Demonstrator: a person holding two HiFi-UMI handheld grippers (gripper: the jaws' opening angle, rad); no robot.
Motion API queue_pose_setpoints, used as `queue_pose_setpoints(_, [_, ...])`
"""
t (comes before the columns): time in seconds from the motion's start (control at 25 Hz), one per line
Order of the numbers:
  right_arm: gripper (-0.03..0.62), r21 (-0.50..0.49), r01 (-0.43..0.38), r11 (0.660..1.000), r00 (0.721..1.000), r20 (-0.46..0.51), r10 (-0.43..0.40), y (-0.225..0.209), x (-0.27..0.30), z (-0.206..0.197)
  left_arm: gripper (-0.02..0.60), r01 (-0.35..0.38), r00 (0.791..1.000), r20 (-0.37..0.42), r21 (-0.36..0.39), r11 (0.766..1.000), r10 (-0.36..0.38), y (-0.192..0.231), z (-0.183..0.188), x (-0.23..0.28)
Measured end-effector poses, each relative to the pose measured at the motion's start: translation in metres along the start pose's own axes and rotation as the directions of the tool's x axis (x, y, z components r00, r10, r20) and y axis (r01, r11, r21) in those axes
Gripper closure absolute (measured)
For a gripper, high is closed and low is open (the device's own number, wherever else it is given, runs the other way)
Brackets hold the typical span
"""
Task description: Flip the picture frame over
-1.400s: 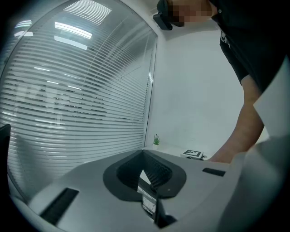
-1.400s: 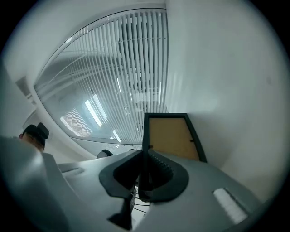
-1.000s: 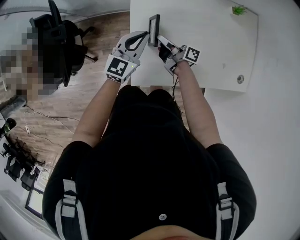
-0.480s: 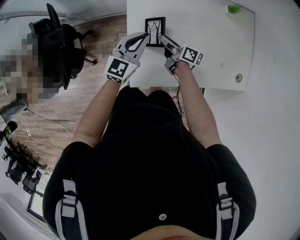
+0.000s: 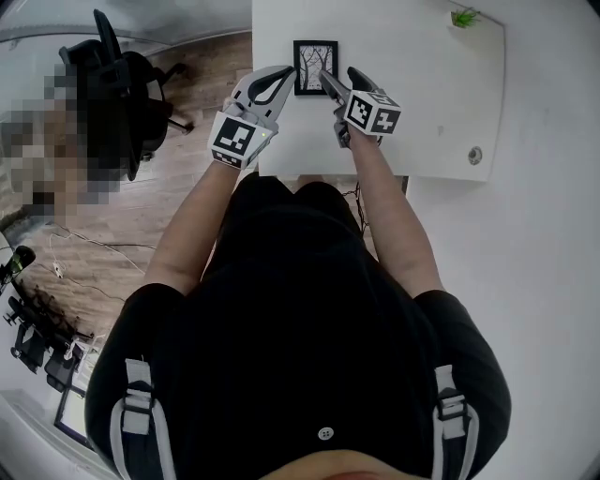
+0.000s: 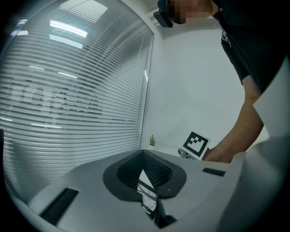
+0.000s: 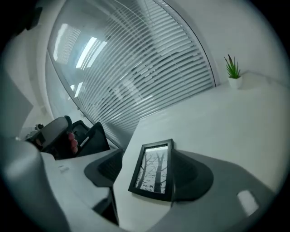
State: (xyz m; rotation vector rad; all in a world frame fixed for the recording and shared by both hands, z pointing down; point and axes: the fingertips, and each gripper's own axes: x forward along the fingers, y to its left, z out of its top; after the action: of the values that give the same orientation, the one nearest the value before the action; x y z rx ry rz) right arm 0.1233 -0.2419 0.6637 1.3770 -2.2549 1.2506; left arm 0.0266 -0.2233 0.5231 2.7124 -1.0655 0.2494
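Observation:
A black picture frame (image 5: 314, 67) lies flat on the white table (image 5: 422, 103) with its tree picture facing up. My right gripper (image 5: 339, 76) sits just right of it and its jaws are opening. In the right gripper view the frame (image 7: 154, 174) lies between the spread jaws: the right pad is close to its edge and the left pad stands apart. My left gripper (image 5: 289, 73) rests at the frame's left side with its tips together. Its own view shows only a sliver of the frame (image 6: 146, 192) through the narrow slit between the jaws.
A small potted plant (image 5: 463, 17) stands at the table's far right corner, and a cable hole (image 5: 474, 155) is near the right front. The table's left edge runs just beside the left gripper. A black office chair (image 5: 122, 84) stands on the wooden floor to the left.
The frame stood on edge between the two grippers, then tipped to the right and came to lie flat, picture up. The right gripper rolled, opened and let it go. The left gripper stayed put.

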Motion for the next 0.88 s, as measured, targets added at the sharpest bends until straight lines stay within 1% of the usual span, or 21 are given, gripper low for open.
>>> queue_pose_setpoints(0.16, [0.263, -0.12, -0.036, 0.992, 0.999, 0.034, 0.041, 0.029, -0.013, 0.024, 0.574, -0.001, 1.0, 0.004, 0.01, 1.0, 0.001, 0.002, 0.009, -0.005])
queue_pose_setpoints(0.32, [0.263, -0.216, -0.057, 0.975, 0.995, 0.07, 0.074, 0.052, -0.033, 0.046, 0.574, -0.006, 1.0, 0.007, 0.025, 1.0, 0.006, 0.002, 0.024, -0.012])
queue_pose_setpoints(0.48, [0.263, -0.3, -0.074, 0.951, 0.988, 0.108, 0.111, 0.076, -0.057, 0.066, 0.574, -0.006, 1.0, 0.027, 0.039, 0.999, 0.004, -0.003, 0.045, -0.023])
queue_pose_setpoints(0.72, [0.263, -0.356, -0.095, 0.93, 0.967, 0.189, 0.171, 0.111, -0.098, 0.09, 0.574, 0.001, 0.998, 0.06, 0.044, 0.999, -0.004, -0.01, 0.074, -0.042])
queue_pose_setpoints(0.88, [0.263, -0.397, -0.072, 0.915, 0.955, 0.239, 0.178, 0.132, -0.128, 0.104, 0.574, 0.01, 0.999, 0.043, 0.057, 0.998, -0.012, -0.019, 0.087, -0.057])
